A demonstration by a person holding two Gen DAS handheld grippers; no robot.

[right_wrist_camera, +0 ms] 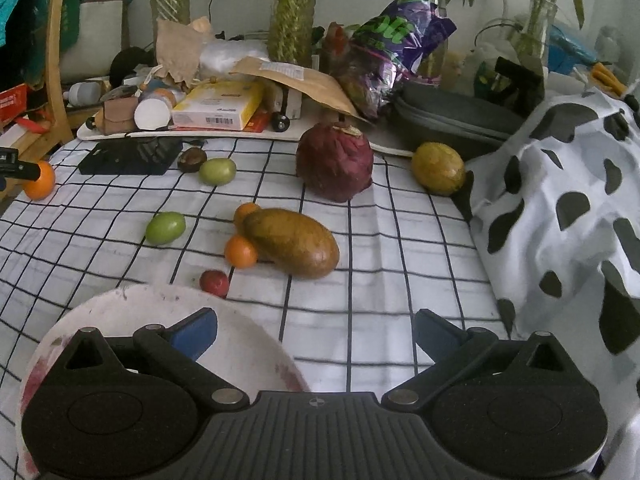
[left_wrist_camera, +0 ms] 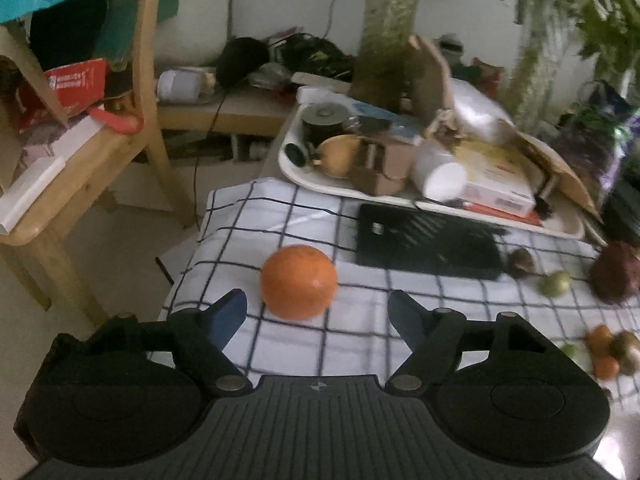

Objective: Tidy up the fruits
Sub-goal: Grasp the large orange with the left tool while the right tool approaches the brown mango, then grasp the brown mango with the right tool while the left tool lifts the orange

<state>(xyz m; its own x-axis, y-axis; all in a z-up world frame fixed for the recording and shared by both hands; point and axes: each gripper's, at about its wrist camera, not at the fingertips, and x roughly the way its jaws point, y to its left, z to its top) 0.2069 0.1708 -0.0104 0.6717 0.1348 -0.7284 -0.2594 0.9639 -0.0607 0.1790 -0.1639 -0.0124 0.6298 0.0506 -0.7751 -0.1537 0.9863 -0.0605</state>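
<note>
Blue-padded fingers of the left hand-held gripper (left_wrist_camera: 316, 316) stand apart with nothing pressed between them; the orange (left_wrist_camera: 298, 281) sits on the checked cloth (left_wrist_camera: 360, 344) just ahead of the gap and a little toward the left finger, not yet touched, a stance that reads as lining up to take it. Its place near the cloth's left edge, well apart from the other fruit, probably explains why this hand attends to it alone. Beyond the orange lies a black ribbed mat (left_wrist_camera: 428, 242), and farther still a cluttered white tray (left_wrist_camera: 288, 168). The right hand-held gripper (right_wrist_camera: 316, 338) is likewise open and empty, its left finger hanging over a shallow white bowl (right_wrist_camera: 248, 336) stained red at the rim; the bowl is judged to be the collecting place, hence the gripper's wait beside it. Just past the bowl's far edge lies a small red fruit (right_wrist_camera: 214, 282), then a brown oval fruit (right_wrist_camera: 294, 248) touching two small oranges (right_wrist_camera: 240, 252), with a green fruit (right_wrist_camera: 165, 227) to their left. Farther ahead sit a second green fruit (right_wrist_camera: 217, 171) beside a dark round one (right_wrist_camera: 192, 159), a large dark-red fruit (right_wrist_camera: 335, 162) and, to the right, a yellow one (right_wrist_camera: 438, 168) against a cow-patterned cloth (right_wrist_camera: 560, 208). All fruit remains outside the bowl, so the sorting is judged barely begun.
</note>
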